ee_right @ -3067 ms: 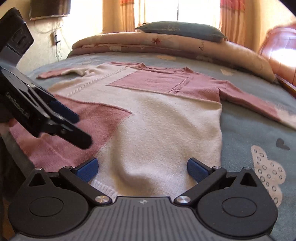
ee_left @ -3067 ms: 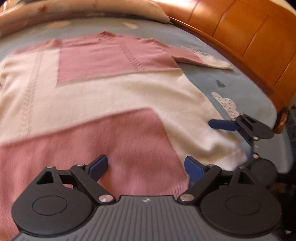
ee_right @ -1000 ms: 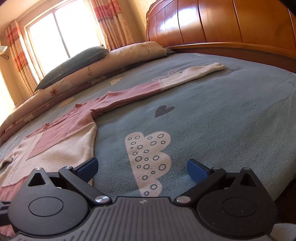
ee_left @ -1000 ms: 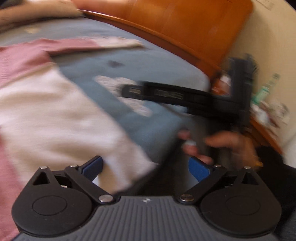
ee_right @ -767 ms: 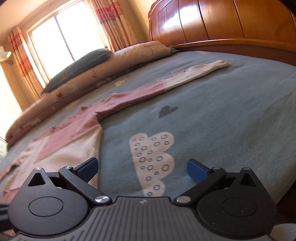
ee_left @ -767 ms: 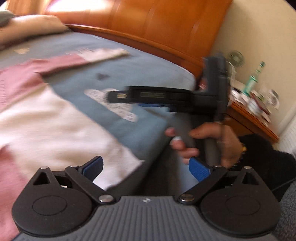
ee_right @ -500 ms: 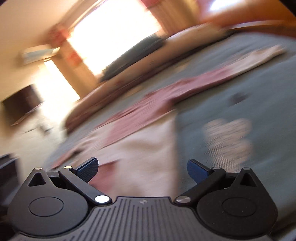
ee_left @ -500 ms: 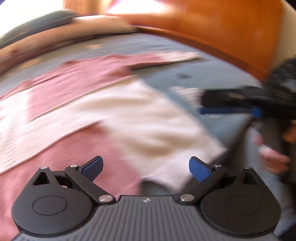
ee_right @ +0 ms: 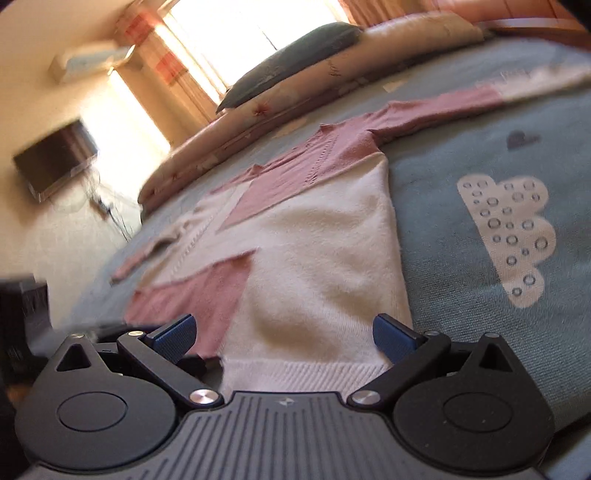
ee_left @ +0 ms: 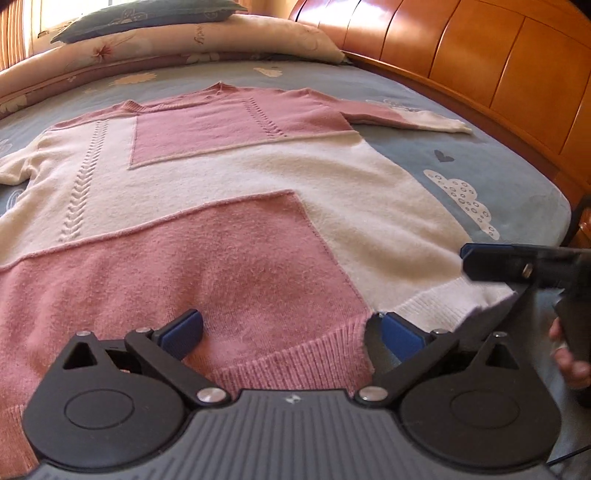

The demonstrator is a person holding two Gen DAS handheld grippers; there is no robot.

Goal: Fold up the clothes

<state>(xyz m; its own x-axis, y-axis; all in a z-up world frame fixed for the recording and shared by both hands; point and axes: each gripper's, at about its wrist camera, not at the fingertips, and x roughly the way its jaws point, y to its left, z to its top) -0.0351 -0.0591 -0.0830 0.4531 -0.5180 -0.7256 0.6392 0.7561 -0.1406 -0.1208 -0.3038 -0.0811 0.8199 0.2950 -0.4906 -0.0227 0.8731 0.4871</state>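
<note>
A pink and cream knitted sweater (ee_left: 229, 192) lies spread flat on the blue bedsheet (ee_left: 491, 170), sleeves stretched out to both sides. My left gripper (ee_left: 291, 330) is open over the pink ribbed hem, with a blue pad on each side of it. In the right wrist view the same sweater (ee_right: 325, 251) runs away from the camera, and my right gripper (ee_right: 282, 334) is open above its cream hem corner. The right gripper also shows at the right edge of the left wrist view as a black bar with a blue tip (ee_left: 466, 252), held by a hand (ee_left: 569, 354).
Pillows (ee_left: 177, 33) and a rolled quilt lie along the far side of the bed. An orange wooden headboard (ee_left: 480, 55) borders the right side. A wall television (ee_right: 55, 162), an air conditioner (ee_right: 92, 61) and a curtained window (ee_right: 236, 33) stand beyond the bed.
Both grippers swung back from the bed's right side toward the sweater's hem. The left now hovers over the pink hem, the right over the cream corner. Both stayed open.
</note>
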